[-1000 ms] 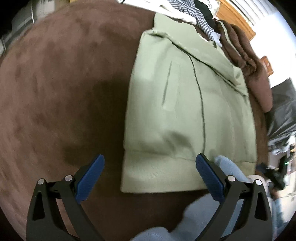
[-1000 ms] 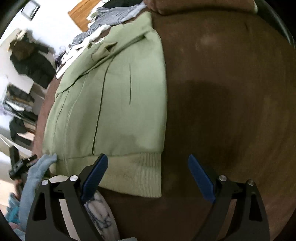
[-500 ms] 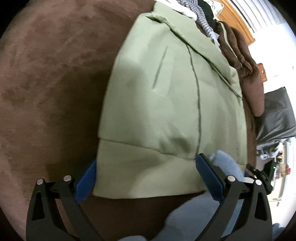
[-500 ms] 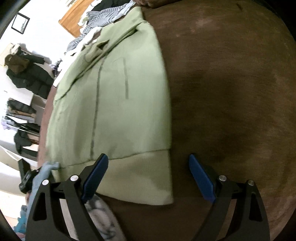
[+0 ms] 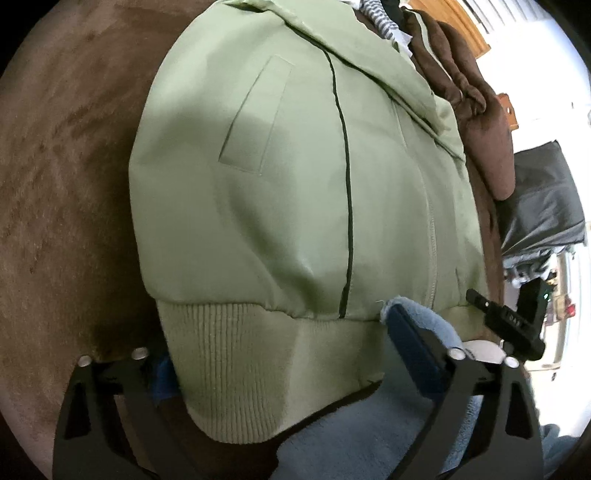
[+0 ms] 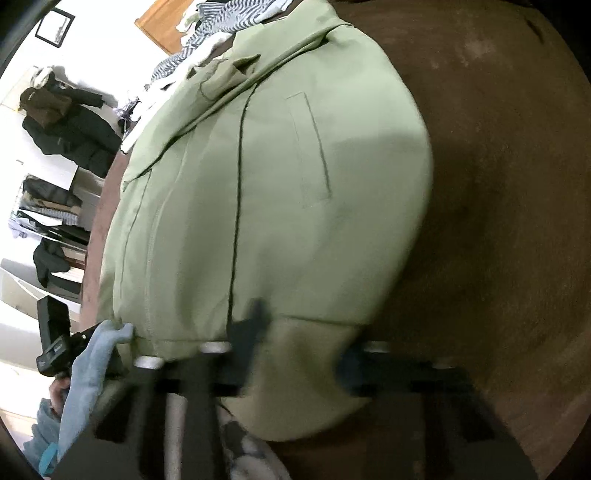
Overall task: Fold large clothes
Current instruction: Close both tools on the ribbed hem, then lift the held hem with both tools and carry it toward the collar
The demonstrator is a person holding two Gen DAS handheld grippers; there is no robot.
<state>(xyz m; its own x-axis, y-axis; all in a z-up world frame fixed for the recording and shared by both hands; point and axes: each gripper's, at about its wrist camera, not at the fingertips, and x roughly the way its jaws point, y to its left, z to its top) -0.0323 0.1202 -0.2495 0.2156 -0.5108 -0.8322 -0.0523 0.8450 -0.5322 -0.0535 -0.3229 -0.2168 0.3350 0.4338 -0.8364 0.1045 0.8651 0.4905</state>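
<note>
Folding is barely begun: the green jacket (image 5: 295,206) lies flat on the brown blanket (image 5: 66,184), sleeves tucked in, while the left tongs (image 5: 280,354) and right tongs (image 6: 295,350) have both just been closing around its stretchy bottom band (image 5: 258,369), the left ones half open, the right ones too blurred to tell if they pinch.

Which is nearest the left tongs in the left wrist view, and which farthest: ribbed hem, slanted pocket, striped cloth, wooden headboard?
1. Ribbed pale-green jacket hem, between the left tongs.
2. Slanted welt pocket, mid-jacket, left of the dark zip line.
3. Striped grey-white cloth, beyond the collar.
4. Wooden headboard, top right, behind.
</note>
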